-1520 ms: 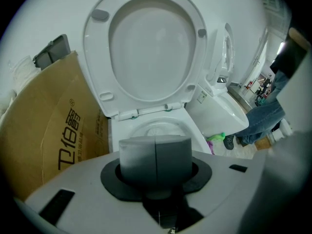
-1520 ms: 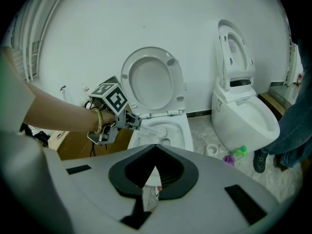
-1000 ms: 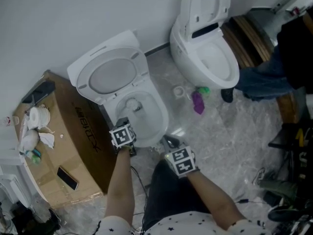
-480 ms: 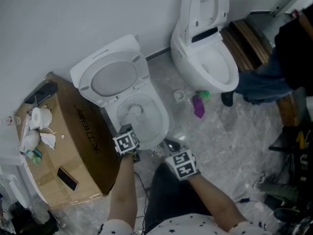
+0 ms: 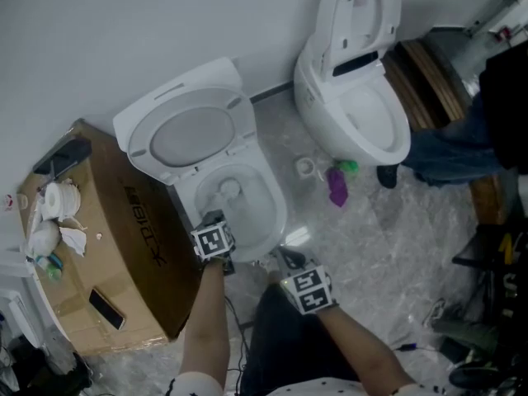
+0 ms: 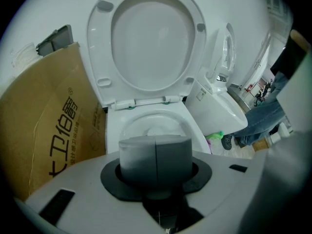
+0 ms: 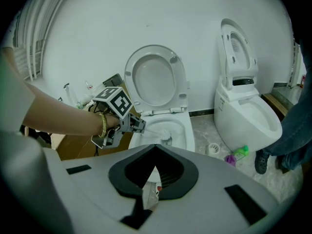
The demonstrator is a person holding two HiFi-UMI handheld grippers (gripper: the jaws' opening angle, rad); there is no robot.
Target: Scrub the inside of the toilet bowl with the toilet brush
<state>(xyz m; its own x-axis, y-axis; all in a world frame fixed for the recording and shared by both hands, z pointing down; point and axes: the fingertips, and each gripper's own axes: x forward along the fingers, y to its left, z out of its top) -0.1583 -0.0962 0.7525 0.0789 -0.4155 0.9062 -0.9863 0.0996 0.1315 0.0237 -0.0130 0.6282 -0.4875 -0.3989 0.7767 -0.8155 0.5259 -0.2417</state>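
Left tongs (image 6: 156, 150) pinch the white plastic toilet brush (image 7: 165, 137), head ahead inside the white ceramic toilet bowl (image 5: 273, 221); right tongs (image 7: 153, 173) clamp a white red-printed slip (image 7: 148, 197).

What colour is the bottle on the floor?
Purple with a green cap; the bottle shows best in the head view.

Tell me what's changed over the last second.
Barely anything. The left tool stays shut on the toilet brush, whose head sits in the toilet bowl about where it was. The right tool still waits by the bowl's front. Everything slid slightly down the head view together, so that looks like camera motion.
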